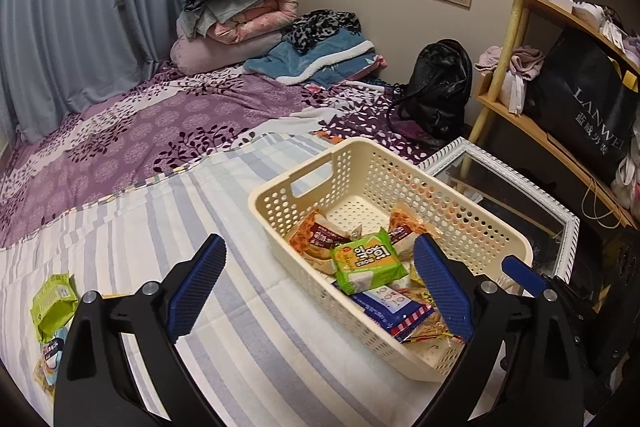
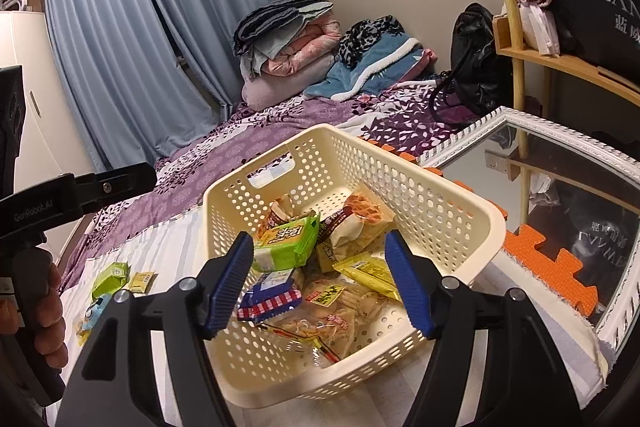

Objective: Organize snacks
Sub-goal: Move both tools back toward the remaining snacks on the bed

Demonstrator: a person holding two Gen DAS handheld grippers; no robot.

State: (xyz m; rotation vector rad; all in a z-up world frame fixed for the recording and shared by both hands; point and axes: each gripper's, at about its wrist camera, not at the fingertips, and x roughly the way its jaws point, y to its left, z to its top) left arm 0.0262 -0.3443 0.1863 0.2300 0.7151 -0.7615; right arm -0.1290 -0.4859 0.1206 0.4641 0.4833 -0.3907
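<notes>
Cream plastic basket [image 2: 440, 203], perforated, sat on a striped bedsheet [image 1: 240, 327], just beside a white-framed mirror [image 2: 600, 155] at its 3 o'clock. Inside lay a heap of snack packets: a green cracker pack [image 2: 286, 241] on top, a blue pack with red check edge [image 2: 272, 297] at its 6 o'clock, a yellow sachet [image 2: 370, 273] at 3 o'clock, and a clear bag of crisps [image 2: 336, 311] lowest.

Left gripper [image 1: 320, 291] was spread wide, nothing between the blue pads; its right finger hung over the basket, the left over bare sheet. Right gripper [image 2: 320, 283] stood partly spread above the near rim, pinching nothing.

Outside the basket, at 9 o'clock, a loose green packet [image 1: 54, 301] and smaller sachets [image 2: 142, 281] remained on the sheet. A hand [image 2: 50, 323] gripped the left handle.
</notes>
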